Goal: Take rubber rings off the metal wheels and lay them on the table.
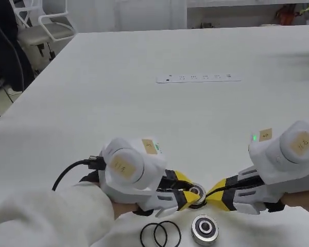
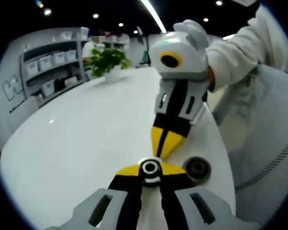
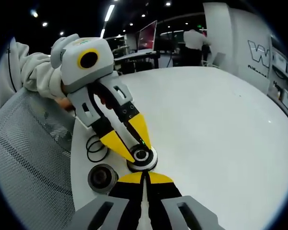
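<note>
My left gripper [image 1: 192, 195] is shut on a small metal wheel [image 1: 197, 191], held low over the white table [image 1: 144, 103] near its front edge. In the left gripper view the wheel [image 2: 150, 169] sits between the two yellow tips. My right gripper [image 1: 212, 194] comes in from the right with its jaws shut. Its tips [image 3: 144, 176] touch the rim of the held wheel [image 3: 142, 157]; I cannot tell whether they pinch a rubber ring. A second wheel [image 1: 205, 229] lies flat on the table in front. Two loose black rubber rings [image 1: 160, 234] lie to its left.
A white power strip [image 1: 198, 78] lies mid-table, further back. A chair [image 1: 46, 28] stands past the far left corner. A potted plant [image 2: 105, 60] stands at the table's far end. My sleeves lie along the near table edge.
</note>
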`<control>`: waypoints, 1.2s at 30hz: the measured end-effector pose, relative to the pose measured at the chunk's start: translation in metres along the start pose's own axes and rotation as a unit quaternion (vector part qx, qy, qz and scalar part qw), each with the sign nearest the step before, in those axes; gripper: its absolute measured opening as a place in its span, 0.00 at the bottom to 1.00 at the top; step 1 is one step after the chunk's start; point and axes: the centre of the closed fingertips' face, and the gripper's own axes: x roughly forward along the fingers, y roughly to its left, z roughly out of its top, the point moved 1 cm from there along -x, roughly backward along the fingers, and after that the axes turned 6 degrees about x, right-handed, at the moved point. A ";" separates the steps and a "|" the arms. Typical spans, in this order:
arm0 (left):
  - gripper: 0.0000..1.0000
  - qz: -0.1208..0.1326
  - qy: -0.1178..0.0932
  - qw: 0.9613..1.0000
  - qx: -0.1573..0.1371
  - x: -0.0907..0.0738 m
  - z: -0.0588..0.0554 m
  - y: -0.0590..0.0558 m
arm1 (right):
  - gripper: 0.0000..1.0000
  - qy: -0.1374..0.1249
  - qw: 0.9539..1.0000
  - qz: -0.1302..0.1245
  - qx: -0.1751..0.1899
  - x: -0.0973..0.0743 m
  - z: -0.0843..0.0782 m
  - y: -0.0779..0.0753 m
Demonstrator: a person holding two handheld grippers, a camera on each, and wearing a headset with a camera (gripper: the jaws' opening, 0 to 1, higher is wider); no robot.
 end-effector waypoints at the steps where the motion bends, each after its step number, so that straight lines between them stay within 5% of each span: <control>1: 0.14 0.000 0.000 1.000 0.000 0.000 0.000 0.000 | 0.00 0.003 1.000 -0.001 -0.007 0.000 0.000 0.000; 9: 0.14 0.000 0.000 1.000 0.003 0.000 0.000 -0.001 | 0.00 0.010 1.000 -0.018 0.017 -0.001 0.001 -0.006; 14: 0.14 0.000 0.000 1.000 0.003 0.000 0.000 -0.001 | 0.00 0.002 0.997 -0.013 0.073 -0.002 0.001 -0.008; 17: 0.14 -0.001 0.000 1.000 0.002 0.000 0.000 -0.001 | 0.00 -0.007 0.989 -0.004 0.145 -0.002 0.000 -0.007; 23: 0.14 0.000 0.000 1.000 0.006 0.000 0.000 -0.001 | 0.00 -0.022 0.981 0.002 0.194 -0.006 0.005 -0.008; 24: 0.14 0.000 0.001 1.000 0.005 0.000 0.000 -0.001 | 0.00 -0.029 0.974 0.009 0.224 -0.007 0.005 -0.008; 27: 0.14 0.000 0.001 1.000 0.007 0.000 0.000 -0.001 | 0.00 -0.045 0.964 0.022 0.262 -0.009 0.007 -0.011; 30: 0.14 -0.002 0.001 1.000 0.006 0.000 0.000 -0.002 | 0.00 -0.062 0.945 0.051 0.316 -0.010 0.007 -0.008; 31: 0.14 -0.002 0.001 1.000 0.006 0.000 0.000 -0.002 | 0.00 -0.071 0.937 0.057 0.336 -0.010 0.008 -0.008; 32: 0.14 -0.002 0.000 1.000 0.006 0.000 0.000 -0.002 | 0.00 -0.076 0.925 0.065 0.367 -0.011 0.007 -0.007; 33: 0.14 -0.002 0.001 1.000 0.008 0.000 0.000 -0.002 | 0.00 -0.077 0.919 0.074 0.379 -0.011 0.007 -0.004; 36: 0.14 -0.003 0.000 1.000 0.009 0.000 0.000 -0.002 | 0.00 -0.079 0.922 0.070 0.373 -0.011 0.008 -0.003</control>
